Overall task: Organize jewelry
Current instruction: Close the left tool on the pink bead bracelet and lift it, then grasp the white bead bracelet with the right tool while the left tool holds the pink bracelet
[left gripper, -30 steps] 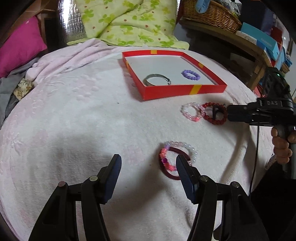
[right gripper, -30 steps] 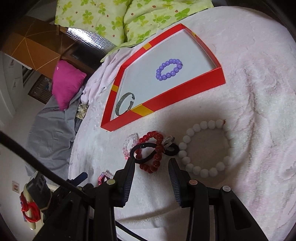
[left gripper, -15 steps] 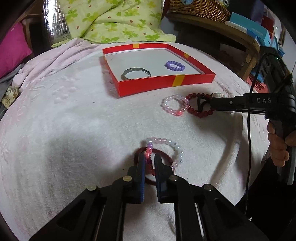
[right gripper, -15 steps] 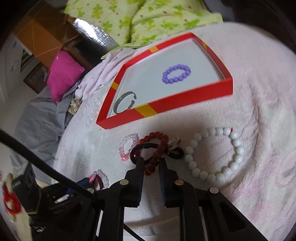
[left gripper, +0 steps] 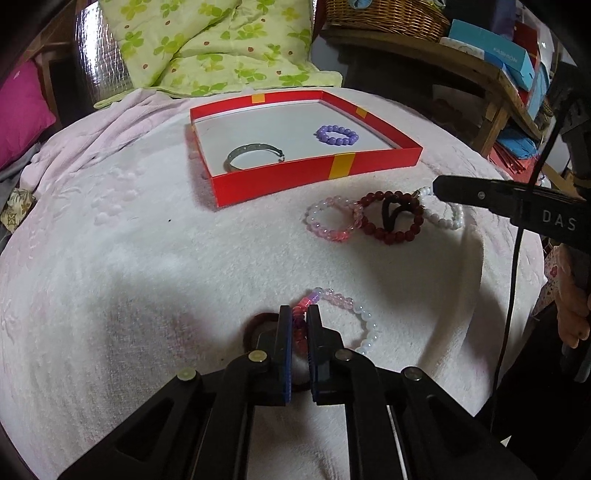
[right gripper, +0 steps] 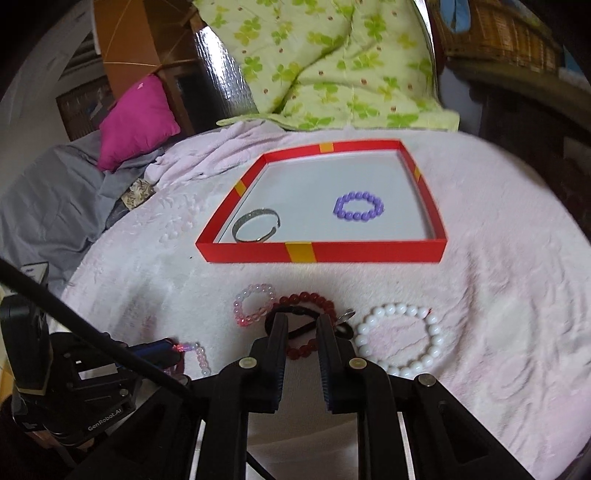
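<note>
My left gripper (left gripper: 299, 314) is shut on the pink-and-white bead bracelet (left gripper: 347, 306), low over the white blanket, with a dark red hair tie (left gripper: 255, 325) beside it. My right gripper (right gripper: 300, 323) is nearly shut around a black hair tie (right gripper: 295, 314) that lies across the dark red bead bracelet (right gripper: 314, 299). A pale pink bead bracelet (right gripper: 255, 302) lies to the left and a white bead bracelet (right gripper: 399, 339) to the right. The red tray (right gripper: 321, 253) beyond holds a silver bangle (right gripper: 256, 225) and a purple bead bracelet (right gripper: 358, 206).
The white blanket (left gripper: 129, 258) covers a rounded surface that falls away at the sides. A green floral quilt (left gripper: 207, 44) and a pink cushion (right gripper: 136, 118) lie behind the tray. A wooden shelf with a wicker basket (left gripper: 384, 14) and boxes stands at the right.
Both grippers closed. The left one moved forward and shut on the pink-and-white bracelet. The right one narrowed around the black hair tie and then pulled back and up a little.
</note>
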The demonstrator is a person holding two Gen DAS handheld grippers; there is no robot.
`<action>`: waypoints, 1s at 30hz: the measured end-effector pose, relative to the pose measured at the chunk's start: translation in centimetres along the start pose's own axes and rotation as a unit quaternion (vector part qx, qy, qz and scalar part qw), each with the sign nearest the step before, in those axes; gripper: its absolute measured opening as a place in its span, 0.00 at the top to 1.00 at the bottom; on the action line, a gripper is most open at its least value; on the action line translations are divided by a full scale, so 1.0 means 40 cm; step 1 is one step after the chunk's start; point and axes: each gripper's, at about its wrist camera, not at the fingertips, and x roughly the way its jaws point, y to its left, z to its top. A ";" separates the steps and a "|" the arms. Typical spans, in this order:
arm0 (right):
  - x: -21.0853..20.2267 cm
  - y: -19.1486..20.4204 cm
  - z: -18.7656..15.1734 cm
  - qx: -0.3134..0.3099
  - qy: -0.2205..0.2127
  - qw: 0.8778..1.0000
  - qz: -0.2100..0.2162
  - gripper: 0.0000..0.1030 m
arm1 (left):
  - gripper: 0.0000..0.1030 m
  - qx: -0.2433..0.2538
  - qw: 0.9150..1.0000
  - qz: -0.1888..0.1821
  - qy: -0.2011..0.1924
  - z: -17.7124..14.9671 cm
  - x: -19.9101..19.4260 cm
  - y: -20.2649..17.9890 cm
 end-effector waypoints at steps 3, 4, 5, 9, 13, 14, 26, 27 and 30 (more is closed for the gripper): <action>-0.016 0.004 0.000 -0.012 -0.012 1.000 -0.013 0.83 | 0.93 0.003 1.000 -0.001 -0.002 0.005 0.002 -0.007; -0.017 0.005 0.002 -0.014 -0.014 1.000 -0.015 0.83 | 0.93 0.004 1.000 -0.002 -0.004 0.008 0.004 -0.010; -0.021 0.004 0.004 -0.016 -0.017 1.000 -0.018 0.83 | 0.93 0.005 1.000 -0.001 -0.004 0.009 0.005 -0.013; -0.038 0.002 0.005 -0.025 -0.031 0.999 -0.031 0.83 | 0.92 0.007 1.000 -0.002 -0.002 0.015 0.013 -0.026; -0.050 0.001 0.006 -0.027 -0.039 0.998 -0.039 0.83 | 0.93 0.010 1.000 -0.002 -0.001 0.020 0.020 -0.042; -0.053 -0.002 0.006 -0.028 -0.040 0.998 -0.040 0.83 | 0.93 0.010 1.000 -0.004 -0.002 0.023 0.021 -0.047; -0.076 -0.021 0.010 -0.028 -0.052 0.996 -0.061 0.83 | 0.93 0.020 0.999 -0.010 -0.034 0.045 0.008 -0.083; -0.078 -0.023 0.010 -0.027 -0.053 0.996 -0.063 0.83 | 0.93 0.020 0.999 -0.011 -0.038 0.046 0.004 -0.083; -0.082 -0.031 0.012 -0.021 -0.055 0.996 -0.062 0.83 | 0.93 0.021 0.998 -0.013 -0.051 0.051 -0.006 -0.085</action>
